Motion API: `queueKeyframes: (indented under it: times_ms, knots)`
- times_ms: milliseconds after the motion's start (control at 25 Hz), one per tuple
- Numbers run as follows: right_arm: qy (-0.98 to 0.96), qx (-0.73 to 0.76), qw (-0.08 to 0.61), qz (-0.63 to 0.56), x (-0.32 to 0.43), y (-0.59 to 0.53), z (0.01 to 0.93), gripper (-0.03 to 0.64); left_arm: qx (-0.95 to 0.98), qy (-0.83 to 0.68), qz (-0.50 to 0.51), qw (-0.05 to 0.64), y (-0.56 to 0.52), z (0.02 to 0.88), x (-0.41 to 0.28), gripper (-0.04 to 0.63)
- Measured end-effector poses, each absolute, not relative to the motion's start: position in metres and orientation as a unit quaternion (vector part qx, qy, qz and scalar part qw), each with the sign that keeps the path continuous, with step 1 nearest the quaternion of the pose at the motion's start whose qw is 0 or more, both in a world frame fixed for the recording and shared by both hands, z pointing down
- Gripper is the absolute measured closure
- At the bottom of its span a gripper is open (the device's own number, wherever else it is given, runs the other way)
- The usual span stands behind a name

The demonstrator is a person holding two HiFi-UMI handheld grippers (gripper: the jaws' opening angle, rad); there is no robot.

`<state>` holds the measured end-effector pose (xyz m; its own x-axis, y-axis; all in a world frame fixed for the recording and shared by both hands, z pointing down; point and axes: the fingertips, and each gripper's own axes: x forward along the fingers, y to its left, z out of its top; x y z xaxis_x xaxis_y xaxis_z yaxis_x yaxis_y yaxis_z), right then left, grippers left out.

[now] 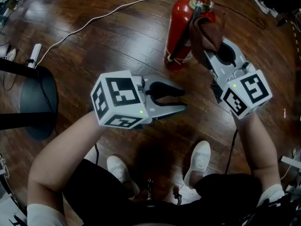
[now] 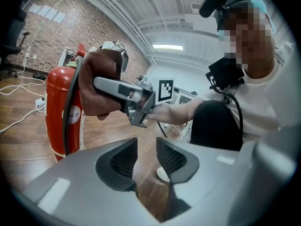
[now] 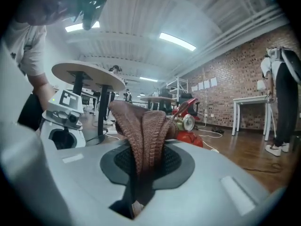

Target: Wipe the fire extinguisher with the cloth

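A red fire extinguisher (image 1: 180, 25) stands upright on the wooden floor, ahead of me and slightly right. A brown cloth (image 1: 205, 33) is bunched against its top, by the valve and hose. My right gripper (image 1: 212, 51) is shut on the cloth (image 3: 143, 126); in the right gripper view the cloth fills the jaws and the extinguisher's head (image 3: 190, 126) shows just behind. My left gripper (image 1: 184, 100) hovers lower, left of the extinguisher, jaws a little apart with nothing between. The left gripper view (image 2: 146, 157) shows the extinguisher (image 2: 59, 112) and the cloth (image 2: 96, 79).
A white cable (image 1: 94, 20) runs across the floor behind the extinguisher to a power strip (image 1: 35, 53). A dark round stand base (image 1: 40, 100) sits at the left. The person's white shoes (image 1: 200, 159) are below. Round tables (image 3: 87, 74) and a white table (image 3: 249, 100) stand farther off.
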<state>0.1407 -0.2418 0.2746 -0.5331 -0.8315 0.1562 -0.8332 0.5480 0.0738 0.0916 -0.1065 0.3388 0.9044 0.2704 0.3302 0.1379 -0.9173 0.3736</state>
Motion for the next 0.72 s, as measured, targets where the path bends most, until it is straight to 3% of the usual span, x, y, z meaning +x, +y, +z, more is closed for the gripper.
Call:
queueKeyframes:
  times_ms: [720]
  knots:
    - [-0.840, 0.441, 0.271, 0.162, 0.130, -0.244, 0.524, 0.552, 0.958, 0.109, 0.185, 0.190, -0.108, 0.339, 0.076, 0.477]
